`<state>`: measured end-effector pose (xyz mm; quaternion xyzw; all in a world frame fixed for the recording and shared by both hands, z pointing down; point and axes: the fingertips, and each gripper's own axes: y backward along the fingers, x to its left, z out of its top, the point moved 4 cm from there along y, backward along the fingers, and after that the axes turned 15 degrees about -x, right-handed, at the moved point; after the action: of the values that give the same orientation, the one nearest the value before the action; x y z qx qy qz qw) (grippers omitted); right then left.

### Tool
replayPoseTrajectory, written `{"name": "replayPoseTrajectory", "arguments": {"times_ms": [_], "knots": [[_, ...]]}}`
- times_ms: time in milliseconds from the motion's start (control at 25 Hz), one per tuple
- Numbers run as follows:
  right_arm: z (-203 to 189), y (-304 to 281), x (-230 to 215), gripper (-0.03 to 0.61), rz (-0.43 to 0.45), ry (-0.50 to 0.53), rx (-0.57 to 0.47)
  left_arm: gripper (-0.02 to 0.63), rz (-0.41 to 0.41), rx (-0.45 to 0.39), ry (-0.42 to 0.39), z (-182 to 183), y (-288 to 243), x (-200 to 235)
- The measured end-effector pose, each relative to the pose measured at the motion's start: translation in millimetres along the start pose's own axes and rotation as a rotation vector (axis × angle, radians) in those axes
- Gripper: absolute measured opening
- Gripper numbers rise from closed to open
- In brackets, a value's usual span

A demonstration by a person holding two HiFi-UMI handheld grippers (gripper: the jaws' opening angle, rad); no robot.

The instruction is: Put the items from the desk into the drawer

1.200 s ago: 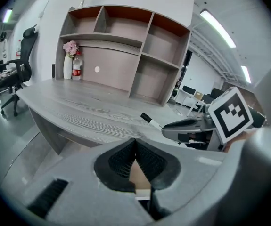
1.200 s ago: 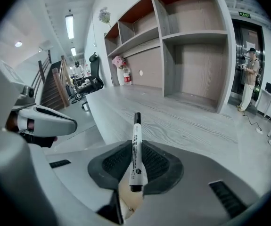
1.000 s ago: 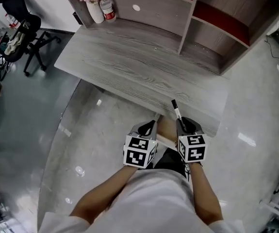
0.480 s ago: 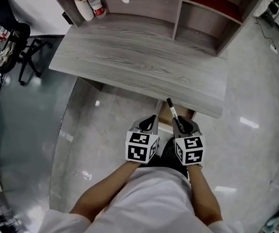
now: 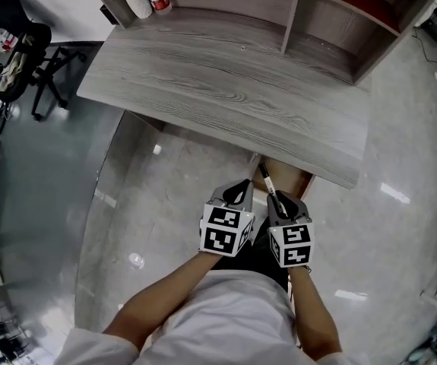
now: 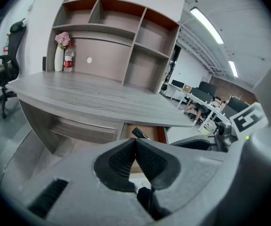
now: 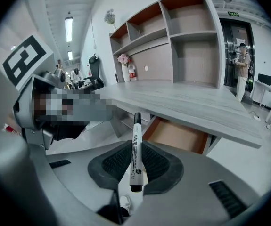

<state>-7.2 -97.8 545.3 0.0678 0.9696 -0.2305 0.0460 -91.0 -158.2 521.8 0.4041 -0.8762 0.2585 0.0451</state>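
You are holding a marker (image 7: 135, 148) at the open drawer (image 7: 181, 136) under the desk (image 5: 226, 97).

Your right gripper (image 7: 135, 165) is clenching the white barrel of the marker between its two ribbed pads, the jaws drawn in to the pen's width. The marker's long axis is running along the jaws: its black capped end is pointing forward, past the jaw tips and toward the drawer and the desk's front edge, while its butt end is facing back toward your hand. In the head view the pen is leaning slightly to the left, with its tip lying over the drawer's near end. Your left gripper (image 6: 135, 147) is hanging just beside the right one, its jaws pressed together with nothing between them.
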Motion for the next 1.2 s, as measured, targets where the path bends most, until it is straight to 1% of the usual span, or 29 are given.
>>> {"name": "replayPoseTrajectory", "arguments": {"times_ms": [160,320,440,920,1200], "knots": [[-25,-12,-12,0.052,-0.012,-0.038,0.033,0.002,0.021,0.01,0.012,-10,-7,2],[-47,-28,-21,0.052,-0.027,-0.051,0.066,0.002,0.03,0.026,0.02,-20,-13,0],[-56,-41,-27,0.052,-0.048,-0.105,0.081,0.002,0.037,0.032,0.03,-25,-15,-1],[-74,-77,-35,0.052,-0.083,-0.159,0.147,0.002,0.073,0.045,0.046,-32,-9,11],[-78,-85,-35,0.057,-0.092,-0.14,0.171,0.002,0.085,0.055,0.053,-39,-5,19]]}}
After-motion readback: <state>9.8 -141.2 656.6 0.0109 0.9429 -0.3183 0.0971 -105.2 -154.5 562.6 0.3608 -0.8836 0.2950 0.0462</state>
